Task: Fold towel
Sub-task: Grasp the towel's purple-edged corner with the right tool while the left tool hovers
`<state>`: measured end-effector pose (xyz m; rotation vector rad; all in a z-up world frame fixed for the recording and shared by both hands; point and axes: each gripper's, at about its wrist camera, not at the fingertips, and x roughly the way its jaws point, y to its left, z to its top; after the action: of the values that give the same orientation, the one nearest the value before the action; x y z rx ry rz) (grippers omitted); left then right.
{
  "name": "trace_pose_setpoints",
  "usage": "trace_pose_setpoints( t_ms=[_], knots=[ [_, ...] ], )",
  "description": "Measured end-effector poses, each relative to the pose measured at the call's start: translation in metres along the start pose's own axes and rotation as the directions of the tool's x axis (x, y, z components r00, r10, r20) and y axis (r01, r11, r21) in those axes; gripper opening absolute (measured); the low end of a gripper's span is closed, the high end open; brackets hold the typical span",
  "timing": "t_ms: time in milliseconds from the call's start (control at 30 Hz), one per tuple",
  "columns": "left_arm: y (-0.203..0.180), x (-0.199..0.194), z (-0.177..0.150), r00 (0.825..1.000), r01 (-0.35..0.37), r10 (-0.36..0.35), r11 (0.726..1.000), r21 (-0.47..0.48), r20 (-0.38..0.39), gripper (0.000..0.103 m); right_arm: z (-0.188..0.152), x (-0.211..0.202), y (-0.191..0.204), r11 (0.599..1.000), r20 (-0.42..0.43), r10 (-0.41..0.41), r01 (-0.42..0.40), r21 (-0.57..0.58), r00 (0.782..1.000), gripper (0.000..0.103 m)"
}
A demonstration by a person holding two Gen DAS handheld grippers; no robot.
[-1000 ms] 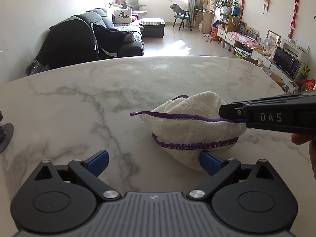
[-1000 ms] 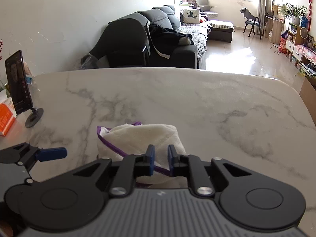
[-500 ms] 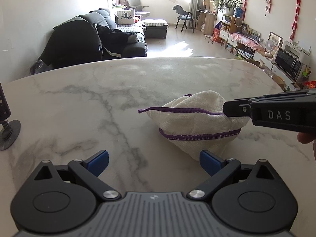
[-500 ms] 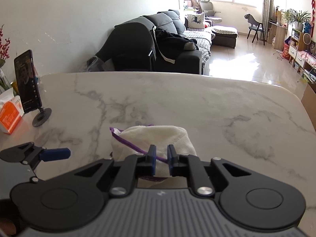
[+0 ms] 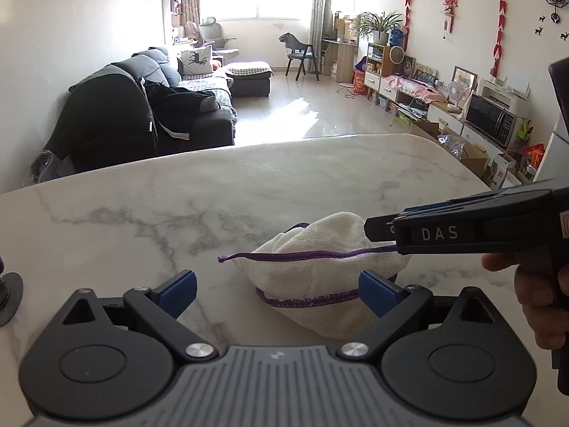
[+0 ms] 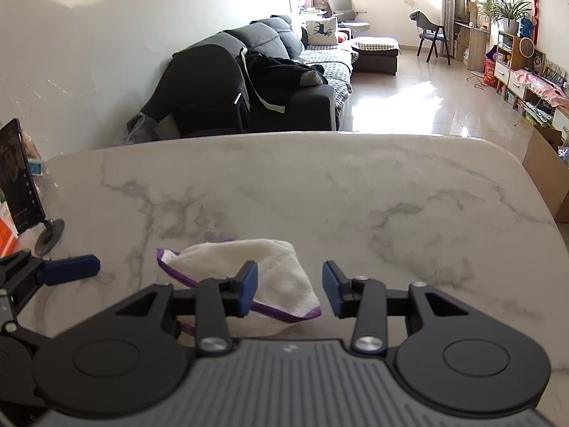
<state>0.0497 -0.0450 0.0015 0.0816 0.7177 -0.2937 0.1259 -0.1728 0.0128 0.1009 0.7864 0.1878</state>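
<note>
A white towel with purple trim (image 5: pixel 320 270) lies bunched on the marble table (image 5: pixel 249 192). It also shows in the right wrist view (image 6: pixel 270 270). My left gripper (image 5: pixel 277 293) is open, just in front of the towel's near side, holding nothing. My right gripper (image 6: pixel 290 291) is open, its left finger over the towel's near corner and nothing between the pads. In the left wrist view the right gripper (image 5: pixel 377 229) reaches in from the right above the towel's right end.
A phone on a stand (image 6: pixel 21 192) and an orange box (image 6: pixel 5 238) sit at the table's left edge. The left gripper's blue fingertip (image 6: pixel 69 269) shows at left. Beyond the far edge stand a dark sofa (image 6: pixel 256 85) and a cardboard box (image 6: pixel 547 170).
My right gripper has opened and let go of the towel, which has dropped onto the table. The left gripper stays open and has moved closer to the towel.
</note>
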Motion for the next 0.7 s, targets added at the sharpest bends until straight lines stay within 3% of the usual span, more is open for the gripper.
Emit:
trace_pose_setpoints(
  t_ms=[100, 533, 633, 700],
  knots=[
    [0.001, 0.012, -0.002, 0.999, 0.013, -0.013, 1.0, -0.019, -0.045, 0.067, 0.001, 0.006, -0.002, 1.0, -0.015, 0.011, -0.011, 0.008, 1.0, 0.044],
    [0.002, 0.029, -0.017, 0.996, 0.013, -0.014, 1.0, -0.012, -0.086, 0.066, -0.006, 0.022, -0.006, 0.997, -0.057, 0.068, -0.066, 0.029, 0.996, 0.041],
    [0.003, 0.03, -0.017, 0.996, 0.008, -0.008, 1.0, -0.008, -0.083, 0.068, -0.006, 0.022, -0.002, 0.997, -0.059, 0.081, -0.08, 0.023, 0.995, 0.031],
    [0.003, 0.03, -0.018, 0.997, -0.006, 0.006, 1.0, -0.003, -0.081, 0.075, -0.008, 0.021, 0.002, 0.995, -0.059, 0.098, -0.098, 0.005, 0.993, 0.019]
  ],
)
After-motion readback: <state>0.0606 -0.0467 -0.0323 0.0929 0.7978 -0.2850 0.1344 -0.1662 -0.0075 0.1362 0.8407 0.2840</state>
